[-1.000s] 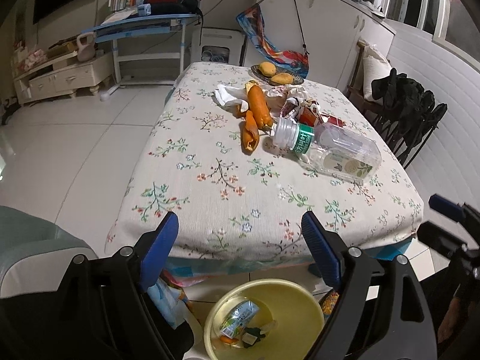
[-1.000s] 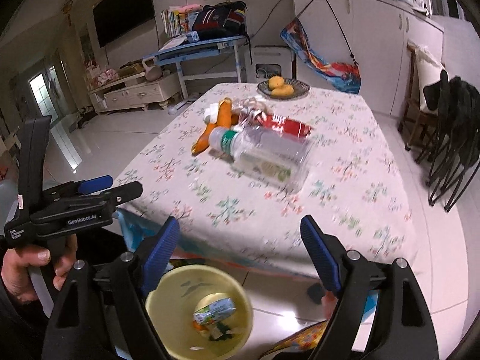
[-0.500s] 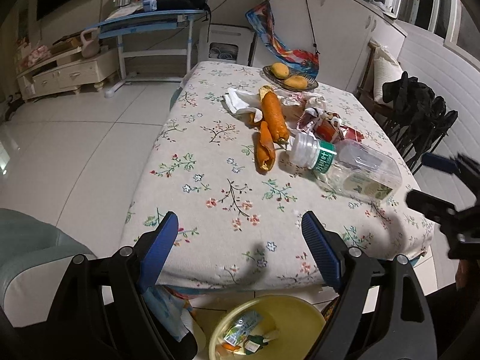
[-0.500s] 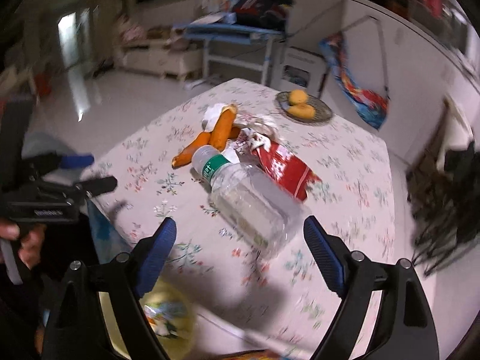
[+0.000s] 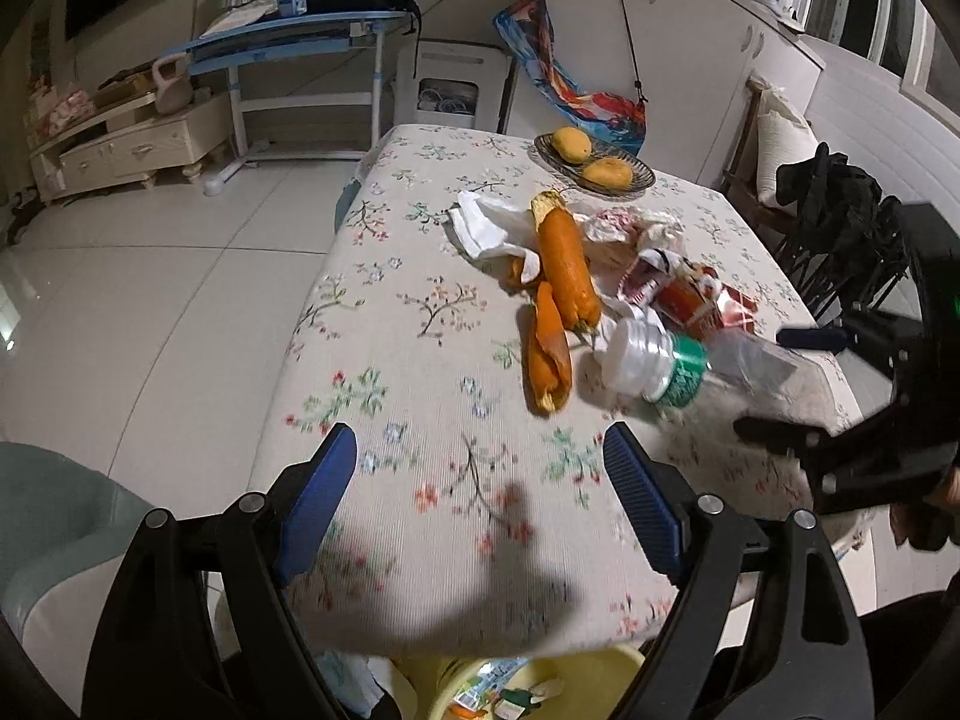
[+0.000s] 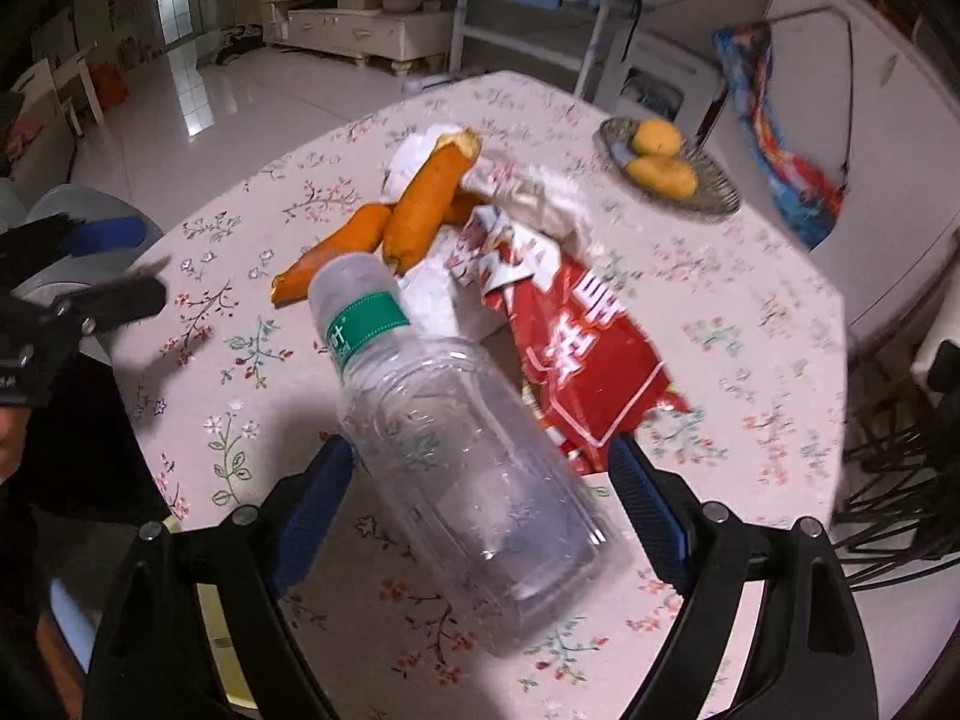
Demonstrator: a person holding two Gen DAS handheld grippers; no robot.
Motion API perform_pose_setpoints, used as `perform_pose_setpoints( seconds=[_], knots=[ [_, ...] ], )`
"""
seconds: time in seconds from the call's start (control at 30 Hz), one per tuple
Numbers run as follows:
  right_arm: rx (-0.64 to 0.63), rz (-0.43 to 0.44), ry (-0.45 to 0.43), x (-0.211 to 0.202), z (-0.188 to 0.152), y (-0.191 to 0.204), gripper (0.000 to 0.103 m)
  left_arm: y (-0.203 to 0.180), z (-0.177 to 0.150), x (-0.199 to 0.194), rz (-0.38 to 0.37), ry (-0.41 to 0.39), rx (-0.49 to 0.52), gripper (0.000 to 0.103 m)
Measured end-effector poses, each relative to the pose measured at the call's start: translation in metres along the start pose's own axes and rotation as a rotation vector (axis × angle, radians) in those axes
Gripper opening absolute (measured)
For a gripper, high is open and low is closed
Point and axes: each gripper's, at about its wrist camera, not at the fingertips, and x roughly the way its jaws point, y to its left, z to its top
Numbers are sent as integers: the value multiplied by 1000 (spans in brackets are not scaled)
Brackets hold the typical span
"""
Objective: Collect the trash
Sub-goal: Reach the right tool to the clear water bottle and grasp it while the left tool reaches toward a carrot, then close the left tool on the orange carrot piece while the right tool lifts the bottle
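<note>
Clear bottle (image 6: pixel 462 450) lies flat, cap far-left, base blurred — right gripper (image 6: pixel 480 480) wide, straddling; left gripper (image 5: pixel 480 480) wide, empty.

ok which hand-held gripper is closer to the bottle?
Right. The right hand-held gripper is open with the bottle between its fingers; the left hand-held gripper hovers open, short of it.

Each tool is a matte black plastic frame that splits into two angular arms. The left tool (image 5: pixel 480 480) carries ribbed blue pads on the inner faces of its fingers (image 5: pixel 321 480), and round silver screws sit at the arm joints. The right tool (image 6: pixel 480 492) has the same black arms, blue pads and silver screws. Small white lettering marks the black body of one tool, too blurred to read. A strip of skin shows at a hand (image 5: pixel 942 489).
</note>
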Motion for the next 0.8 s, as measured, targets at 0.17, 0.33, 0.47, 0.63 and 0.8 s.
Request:
perform_pose_setpoints(
  seconds=[0.17,0.33,0.47,0.63,0.8],
  knots=[
    [122,30,31,-1,-14,-3,71,-3,16,20,2,25,1,81],
    [253,81,29,-17,-32,-4,61,-9,29,41,9,48,6,81],
    [255,55,19,-16,-33,1,61,-24,34,56,19,69,56,81],
    [264,42,6,-13,-29,-4,61,-34,35,70,34,81,89,81],
    [247,23,-2,-13,-30,-2,60,-37,37,79,25,97,106,61]
  ],
)
